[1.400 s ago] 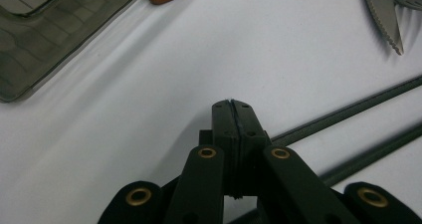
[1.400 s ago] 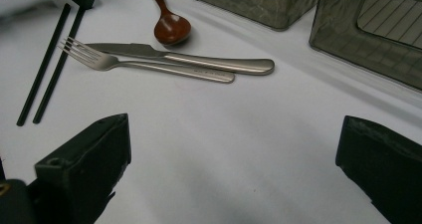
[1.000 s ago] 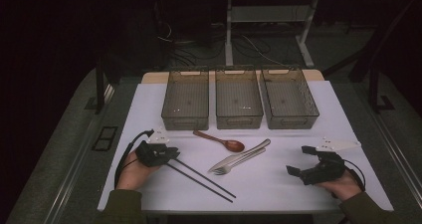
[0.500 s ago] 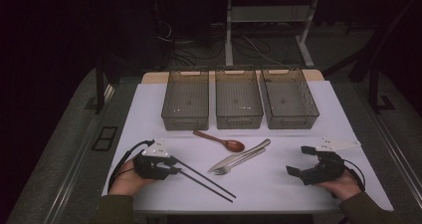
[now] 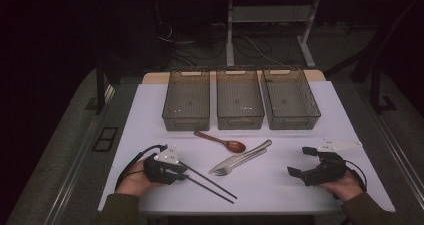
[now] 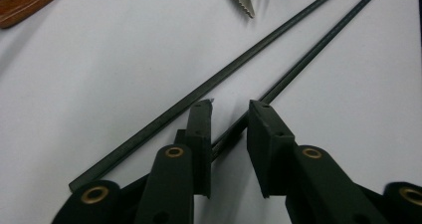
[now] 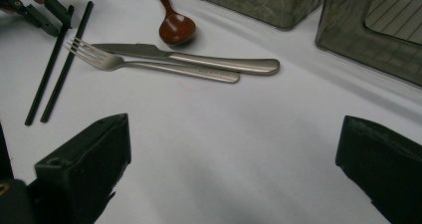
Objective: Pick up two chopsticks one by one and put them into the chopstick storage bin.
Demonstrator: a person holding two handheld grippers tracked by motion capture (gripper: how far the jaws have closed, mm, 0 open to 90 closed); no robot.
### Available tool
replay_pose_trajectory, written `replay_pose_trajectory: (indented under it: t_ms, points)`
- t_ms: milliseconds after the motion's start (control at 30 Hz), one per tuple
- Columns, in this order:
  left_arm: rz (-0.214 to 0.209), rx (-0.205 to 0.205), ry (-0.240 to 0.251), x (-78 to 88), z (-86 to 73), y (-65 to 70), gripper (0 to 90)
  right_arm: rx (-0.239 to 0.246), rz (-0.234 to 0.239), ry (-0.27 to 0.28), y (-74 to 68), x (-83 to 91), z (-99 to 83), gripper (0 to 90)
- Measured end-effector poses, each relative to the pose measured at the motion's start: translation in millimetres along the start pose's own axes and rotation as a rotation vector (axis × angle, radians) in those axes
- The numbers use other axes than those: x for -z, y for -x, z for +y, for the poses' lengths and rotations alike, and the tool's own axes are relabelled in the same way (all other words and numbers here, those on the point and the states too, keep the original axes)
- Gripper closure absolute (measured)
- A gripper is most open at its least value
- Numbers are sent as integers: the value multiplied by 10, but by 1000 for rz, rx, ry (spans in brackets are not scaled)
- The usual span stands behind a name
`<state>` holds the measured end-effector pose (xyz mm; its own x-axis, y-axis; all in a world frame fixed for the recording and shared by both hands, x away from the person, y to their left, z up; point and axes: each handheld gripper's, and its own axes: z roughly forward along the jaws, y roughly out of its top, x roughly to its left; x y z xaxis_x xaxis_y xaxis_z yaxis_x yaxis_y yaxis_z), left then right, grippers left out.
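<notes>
I kept my left tool (image 6: 229, 109) low at the bench's (image 5: 310, 135) near-left corner, jaws closing around one chopstick (image 6: 303, 59), not yet pinching; right tool (image 7: 234, 169) rested spread wide.

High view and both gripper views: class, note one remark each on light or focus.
High view: white mat lit, surroundings dark. Left gripper view: chopsticks sharp, near tongs soft. Right gripper view: knife glints, bins blurred.

Three bins (image 5: 239, 105) stand behind the spoon (image 5: 222, 142); fork (image 5: 239, 162) centre, chopsticks (image 5: 210, 180) left.
</notes>
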<state>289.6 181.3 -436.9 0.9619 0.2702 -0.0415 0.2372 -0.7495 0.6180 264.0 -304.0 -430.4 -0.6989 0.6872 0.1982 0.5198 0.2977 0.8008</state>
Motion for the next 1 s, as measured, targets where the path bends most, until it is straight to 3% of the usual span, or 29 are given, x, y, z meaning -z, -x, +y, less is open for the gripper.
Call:
replay_pose_trajectory:
  t_ms: [133, 267, 400, 1000]
  points:
    - [-30, -16, -3, 11, 4, 26, 749, -2, 1, -1, -1, 1, -1, 11]
    - [-9, -33, -21, 15, 18, 72, 752, -1, 0, 0, 1, 2, -1, 11]
    - [-22, -36, -20, 22, 22, 118, 780, -2, -1, 0, 2, 5, -1, 11]
    - [-17, -17, -40, 82, -52, 279, 781, -3, -1, 0, 1, 5, -1, 11]
